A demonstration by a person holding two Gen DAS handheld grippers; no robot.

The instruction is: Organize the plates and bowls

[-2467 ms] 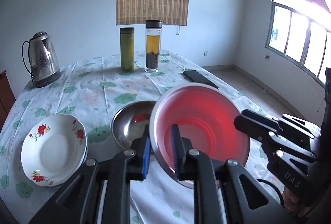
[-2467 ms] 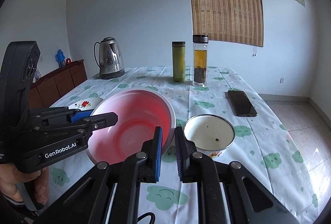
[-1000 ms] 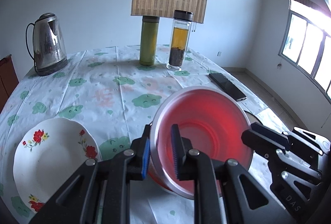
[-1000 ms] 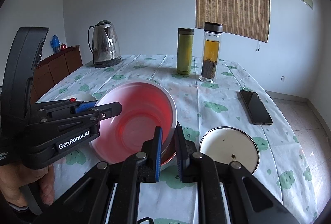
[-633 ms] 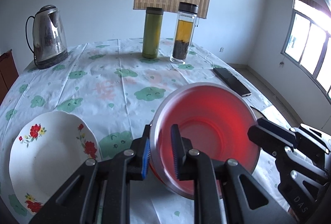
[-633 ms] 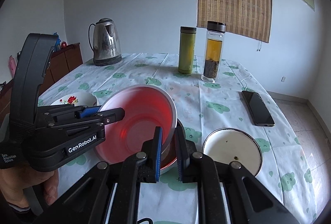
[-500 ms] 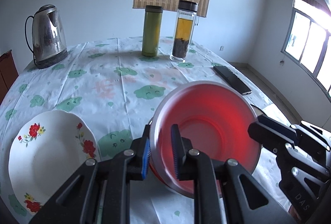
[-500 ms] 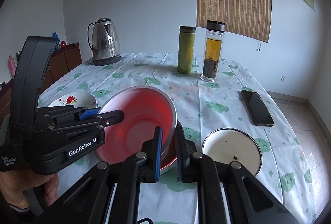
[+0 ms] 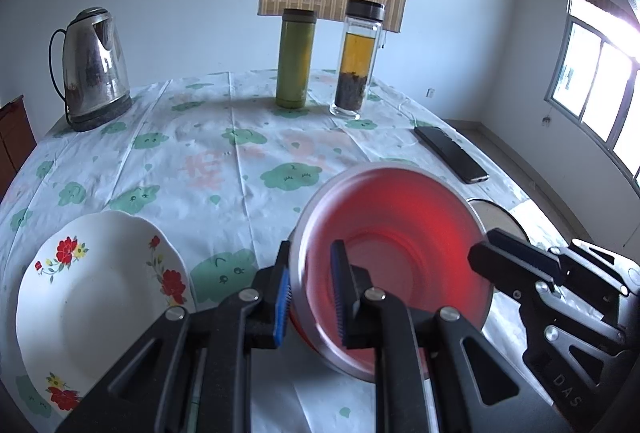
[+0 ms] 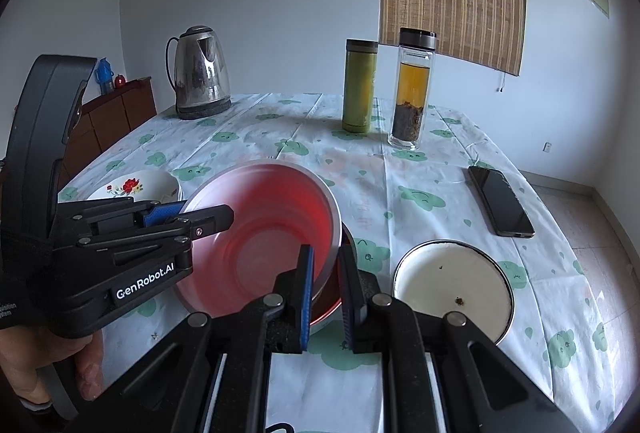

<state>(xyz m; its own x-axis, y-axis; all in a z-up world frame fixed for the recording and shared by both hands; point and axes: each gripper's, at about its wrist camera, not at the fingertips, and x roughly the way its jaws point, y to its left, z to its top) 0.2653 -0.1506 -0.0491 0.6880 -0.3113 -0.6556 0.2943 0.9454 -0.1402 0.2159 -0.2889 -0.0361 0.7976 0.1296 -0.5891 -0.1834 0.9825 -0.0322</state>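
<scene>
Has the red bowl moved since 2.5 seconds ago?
Yes. The red bowl, then clear of the steel bowl, now sits over it, nearer the white bowl.

Opposed close wrist views, shared bowl (image 9: 394,269)

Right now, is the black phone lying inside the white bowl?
No, the black phone lies flat on the tablecloth, apart from the white bowl and farther back.

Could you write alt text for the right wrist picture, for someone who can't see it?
Two handheld tools, right tool and left tool, grip opposite rims of a red bowl over a flowery tablecloth. A white bowl, phone, kettle and two bottles surround it.
</scene>
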